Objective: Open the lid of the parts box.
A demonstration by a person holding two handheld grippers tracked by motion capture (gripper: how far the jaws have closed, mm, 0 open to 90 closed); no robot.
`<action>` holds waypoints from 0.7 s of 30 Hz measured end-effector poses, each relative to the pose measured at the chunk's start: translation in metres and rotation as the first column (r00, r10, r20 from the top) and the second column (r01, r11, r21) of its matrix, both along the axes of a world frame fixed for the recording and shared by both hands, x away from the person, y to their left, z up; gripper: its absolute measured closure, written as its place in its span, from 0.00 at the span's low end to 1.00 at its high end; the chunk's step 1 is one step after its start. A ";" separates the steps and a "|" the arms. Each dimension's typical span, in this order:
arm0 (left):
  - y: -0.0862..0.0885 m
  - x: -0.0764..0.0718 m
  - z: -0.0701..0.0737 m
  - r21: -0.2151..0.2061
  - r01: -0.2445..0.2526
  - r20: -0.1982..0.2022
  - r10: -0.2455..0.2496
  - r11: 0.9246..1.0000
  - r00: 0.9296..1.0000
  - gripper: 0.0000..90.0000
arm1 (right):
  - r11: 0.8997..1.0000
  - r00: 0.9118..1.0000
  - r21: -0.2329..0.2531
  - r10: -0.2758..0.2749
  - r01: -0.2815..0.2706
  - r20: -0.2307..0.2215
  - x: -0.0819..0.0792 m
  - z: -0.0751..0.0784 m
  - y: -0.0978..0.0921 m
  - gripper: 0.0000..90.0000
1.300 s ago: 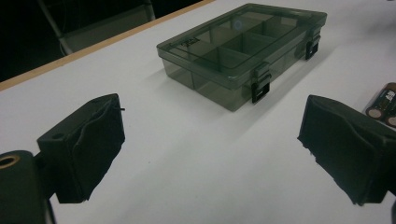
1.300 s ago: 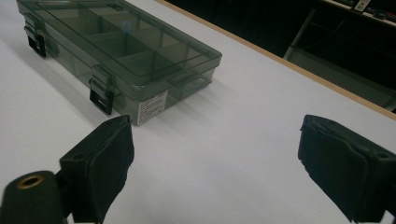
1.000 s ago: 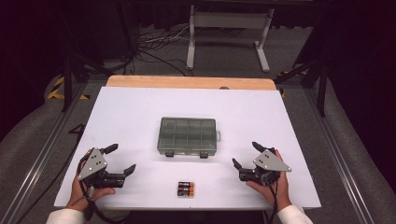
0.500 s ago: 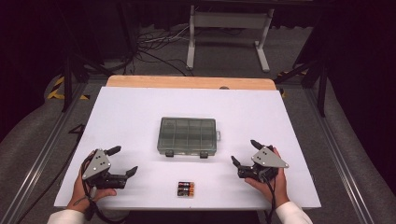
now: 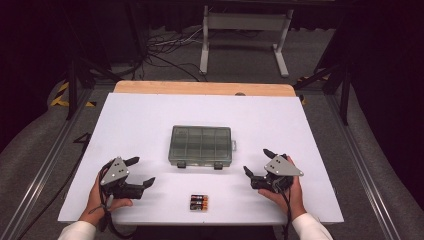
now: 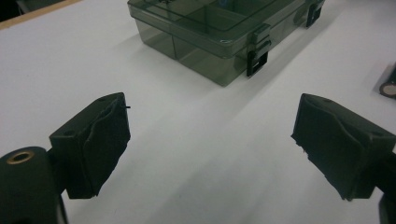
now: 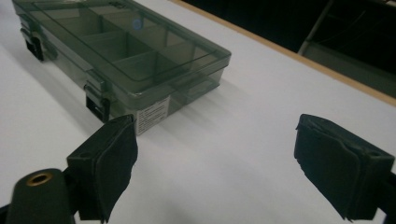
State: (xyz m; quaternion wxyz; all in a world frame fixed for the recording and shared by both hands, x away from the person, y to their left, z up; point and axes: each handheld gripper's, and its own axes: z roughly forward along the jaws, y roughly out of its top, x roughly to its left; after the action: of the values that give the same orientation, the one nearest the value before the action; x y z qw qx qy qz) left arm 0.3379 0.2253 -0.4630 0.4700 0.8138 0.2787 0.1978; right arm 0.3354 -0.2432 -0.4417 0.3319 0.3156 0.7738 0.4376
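I hold two grippers over a white table [image 5: 150, 120], one in each hand. My left gripper [image 5: 141, 171] sits near the table's front left, and its two black jaws stand wide apart with nothing between them. My right gripper [image 5: 256, 162] sits near the front right, and its two jaws are likewise spread wide and hold nothing.

One smoky clear plastic organizer box [image 5: 201, 145] lies flat in the middle of the table, between the two grippers and a little farther from me. Its lid is down, and two dark latches [image 6: 258, 51] on its front edge are closed. Through the lid I can see a grid of compartments; their contents I cannot make out.

A small cluster of batteries [image 5: 198, 202] lies side by side near the front edge, between my hands and apart from the box. I count three, though they are small.
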 end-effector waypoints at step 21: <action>-0.057 0.051 0.000 0.132 0.074 -0.082 -0.063 0.989 0.995 0.35 | 0.990 0.964 -0.031 0.129 -0.140 -0.234 0.037 -0.010 0.042 0.39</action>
State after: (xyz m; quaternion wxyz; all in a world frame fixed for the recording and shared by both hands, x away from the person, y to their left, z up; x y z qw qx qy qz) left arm 0.3894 0.1681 -0.4625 0.4093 0.8599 0.2546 0.1680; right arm 0.3721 -0.2008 -0.4517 0.2166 0.3033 0.8369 0.4009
